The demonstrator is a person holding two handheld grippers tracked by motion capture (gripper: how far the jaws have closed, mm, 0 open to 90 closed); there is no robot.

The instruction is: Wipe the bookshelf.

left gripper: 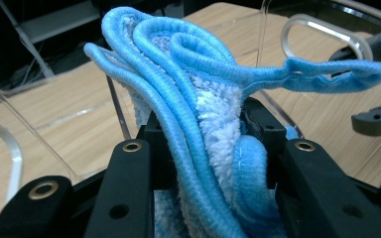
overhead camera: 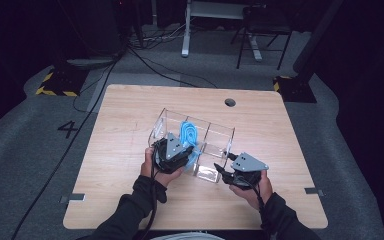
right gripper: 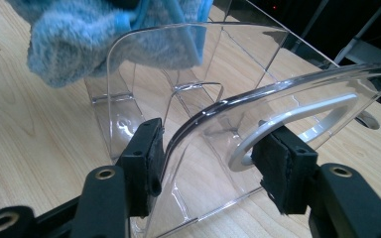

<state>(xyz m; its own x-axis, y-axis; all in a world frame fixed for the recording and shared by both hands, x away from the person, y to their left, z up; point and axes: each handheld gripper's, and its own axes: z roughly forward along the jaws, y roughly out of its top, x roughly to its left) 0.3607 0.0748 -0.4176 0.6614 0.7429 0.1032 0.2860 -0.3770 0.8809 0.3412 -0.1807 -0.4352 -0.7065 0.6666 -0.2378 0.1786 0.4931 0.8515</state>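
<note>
A blue fluffy cloth [left gripper: 198,94] with a corded hem hangs bunched between the jaws of my left gripper [left gripper: 206,134], which is shut on it. From above, the left gripper [overhead camera: 182,150] holds the cloth [overhead camera: 189,131] over the middle of a clear plastic divided box [overhead camera: 166,120]. My right gripper [overhead camera: 225,172] is at the box's near right end. Its jaws straddle the end wall with the handle cutout [right gripper: 297,119], and both pads touch that wall, so the right gripper [right gripper: 211,153] is shut on it. The cloth [right gripper: 64,44] dangles just past the box's rim.
The box stands mid-table on a wooden table [overhead camera: 130,200] with a round cable hole [overhead camera: 230,102] near its far edge. Bare wood surrounds the box on all sides. Beyond the table lie floor cables [overhead camera: 150,65], a desk leg [overhead camera: 186,30] and a chair [overhead camera: 262,35].
</note>
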